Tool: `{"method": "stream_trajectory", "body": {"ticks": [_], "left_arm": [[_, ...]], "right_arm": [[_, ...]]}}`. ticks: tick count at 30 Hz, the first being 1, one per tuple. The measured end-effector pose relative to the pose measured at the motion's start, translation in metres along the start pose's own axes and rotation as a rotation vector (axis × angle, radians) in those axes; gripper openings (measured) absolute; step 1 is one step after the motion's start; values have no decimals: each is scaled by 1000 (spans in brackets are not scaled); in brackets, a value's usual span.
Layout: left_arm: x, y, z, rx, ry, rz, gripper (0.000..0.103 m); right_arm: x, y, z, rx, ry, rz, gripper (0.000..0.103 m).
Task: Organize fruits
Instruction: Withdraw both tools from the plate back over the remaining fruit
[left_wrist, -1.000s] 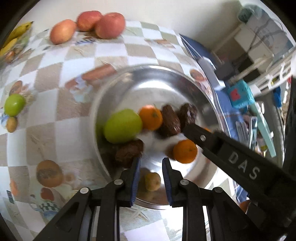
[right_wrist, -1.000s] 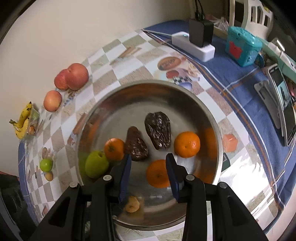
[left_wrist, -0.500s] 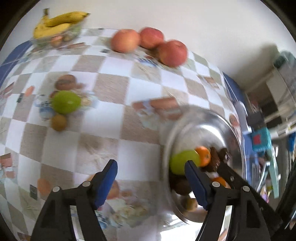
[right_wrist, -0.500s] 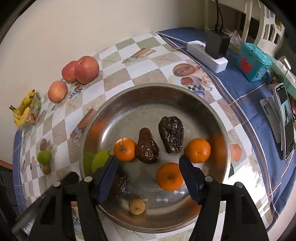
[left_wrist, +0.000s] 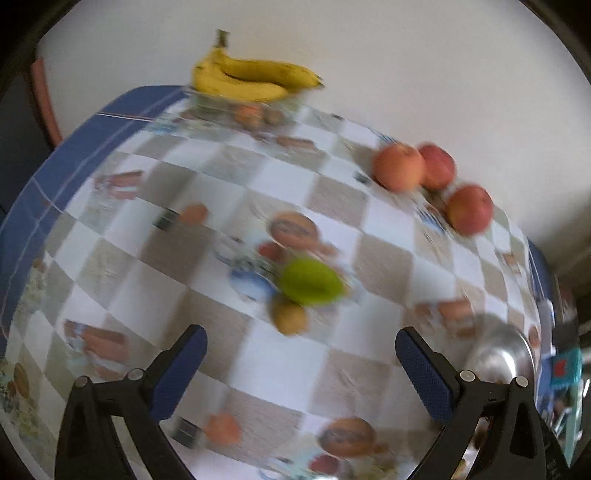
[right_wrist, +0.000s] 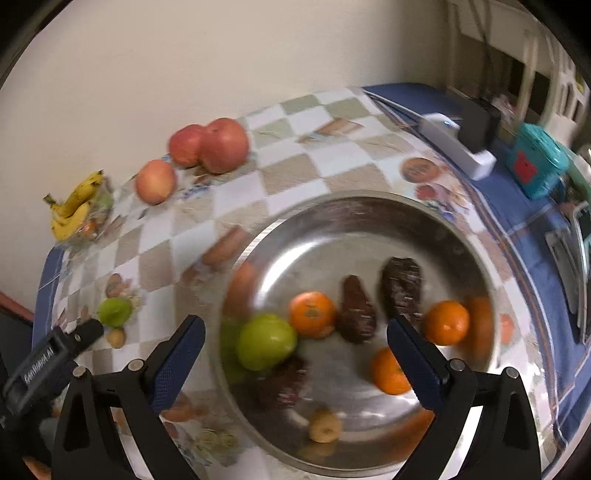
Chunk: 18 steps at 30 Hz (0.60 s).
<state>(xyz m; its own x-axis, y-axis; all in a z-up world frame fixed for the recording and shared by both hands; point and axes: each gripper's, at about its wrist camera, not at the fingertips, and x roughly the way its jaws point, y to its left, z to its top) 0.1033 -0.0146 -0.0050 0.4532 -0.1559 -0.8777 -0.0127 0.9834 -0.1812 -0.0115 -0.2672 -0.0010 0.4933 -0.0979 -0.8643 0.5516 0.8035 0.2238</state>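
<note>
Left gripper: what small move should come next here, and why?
Probably ease the left gripper forward and down toward the green fruit on the tablecloth. Its jaws stand wide open and empty, the fruit lies just ahead between them, outside the metal bowl.

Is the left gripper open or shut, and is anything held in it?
Open and empty: the left gripper's fingers stand wide apart, only tablecloth between them.

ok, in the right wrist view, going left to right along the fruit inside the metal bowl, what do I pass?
Green apple → orange → narrow dark wrinkled fruit → wider dark wrinkled fruit → orange near the right wall. All lie in the steel bowl.
</note>
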Motion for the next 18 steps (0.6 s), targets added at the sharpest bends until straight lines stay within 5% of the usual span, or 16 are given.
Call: {"method": "stream_trajectory", "body": {"ticks": [6,18], "left_arm": [[5,40,16,-27,-23,84,103],[37,86,33,-128,20,95,103]], "right_arm": [[4,52,2,-98,-17,71,99],[40,147,-3,-245,46,205,99]]}}
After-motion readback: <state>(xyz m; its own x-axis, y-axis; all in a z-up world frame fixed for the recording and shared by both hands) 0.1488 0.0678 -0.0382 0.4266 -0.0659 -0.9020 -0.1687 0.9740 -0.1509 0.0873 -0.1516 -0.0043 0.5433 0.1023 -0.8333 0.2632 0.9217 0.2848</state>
